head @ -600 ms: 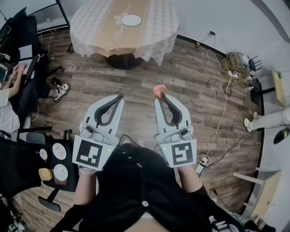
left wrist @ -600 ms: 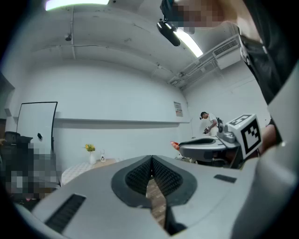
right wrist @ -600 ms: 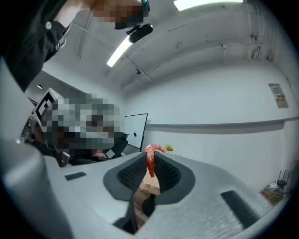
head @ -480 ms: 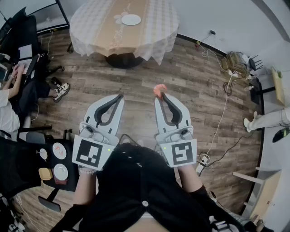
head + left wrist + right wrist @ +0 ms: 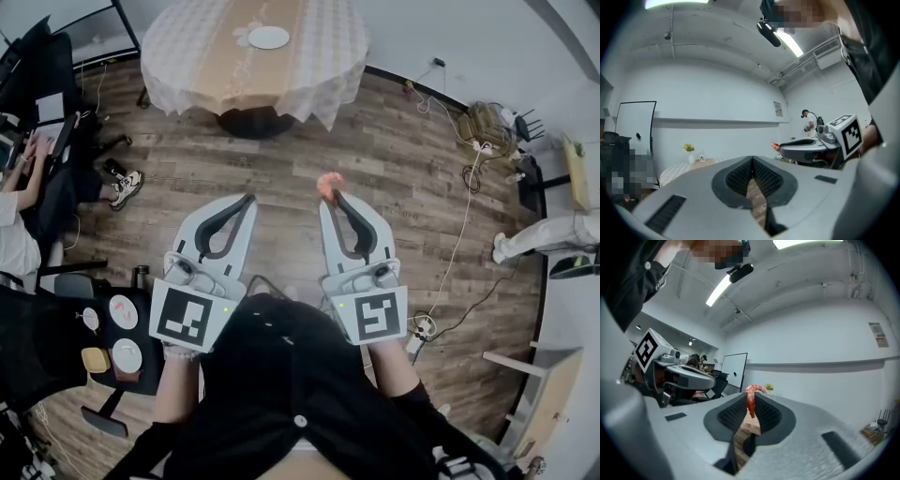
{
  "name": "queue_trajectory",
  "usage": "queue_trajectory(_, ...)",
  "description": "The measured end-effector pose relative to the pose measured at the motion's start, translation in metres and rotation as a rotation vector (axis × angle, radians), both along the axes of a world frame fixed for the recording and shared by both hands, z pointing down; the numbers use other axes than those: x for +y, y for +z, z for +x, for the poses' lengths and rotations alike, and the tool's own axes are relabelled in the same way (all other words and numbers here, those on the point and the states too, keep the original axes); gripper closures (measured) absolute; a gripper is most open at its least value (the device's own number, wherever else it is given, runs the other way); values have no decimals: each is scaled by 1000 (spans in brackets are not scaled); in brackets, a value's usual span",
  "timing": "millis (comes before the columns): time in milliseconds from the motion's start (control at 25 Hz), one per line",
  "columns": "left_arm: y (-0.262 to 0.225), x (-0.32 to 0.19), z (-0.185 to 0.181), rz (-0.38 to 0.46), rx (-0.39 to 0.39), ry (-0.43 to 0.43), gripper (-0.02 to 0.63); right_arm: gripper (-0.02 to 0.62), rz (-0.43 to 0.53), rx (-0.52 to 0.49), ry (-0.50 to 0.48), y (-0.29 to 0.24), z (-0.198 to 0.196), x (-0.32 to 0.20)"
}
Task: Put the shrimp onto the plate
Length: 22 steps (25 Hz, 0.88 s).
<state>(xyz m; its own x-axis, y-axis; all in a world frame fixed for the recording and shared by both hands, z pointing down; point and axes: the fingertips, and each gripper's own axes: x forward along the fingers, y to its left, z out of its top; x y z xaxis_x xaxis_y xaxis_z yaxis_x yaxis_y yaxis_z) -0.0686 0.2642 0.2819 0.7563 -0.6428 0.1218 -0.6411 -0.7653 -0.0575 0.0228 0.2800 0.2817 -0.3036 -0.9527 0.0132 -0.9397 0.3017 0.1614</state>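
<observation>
The right tool (image 5: 330,193) is clamped on the one shrimp (image 5: 328,184), pinching it at the very tips so that its curled body stands clear above the jaws, probably for an easy drop. It hangs over the wooden floor (image 5: 412,178), well apart from the round counter (image 5: 211,66), where one white plate (image 5: 269,37) lies toward the far side. The left tool (image 5: 247,200), the second of two, has its jaws together on nothing, seemingly idle.
</observation>
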Motion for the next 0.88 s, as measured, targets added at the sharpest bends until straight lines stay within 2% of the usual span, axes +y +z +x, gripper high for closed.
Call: queue_trajectory(880,-3,-15,-21,14,15,23,603,557,17,-6,39,-5,-18,-12)
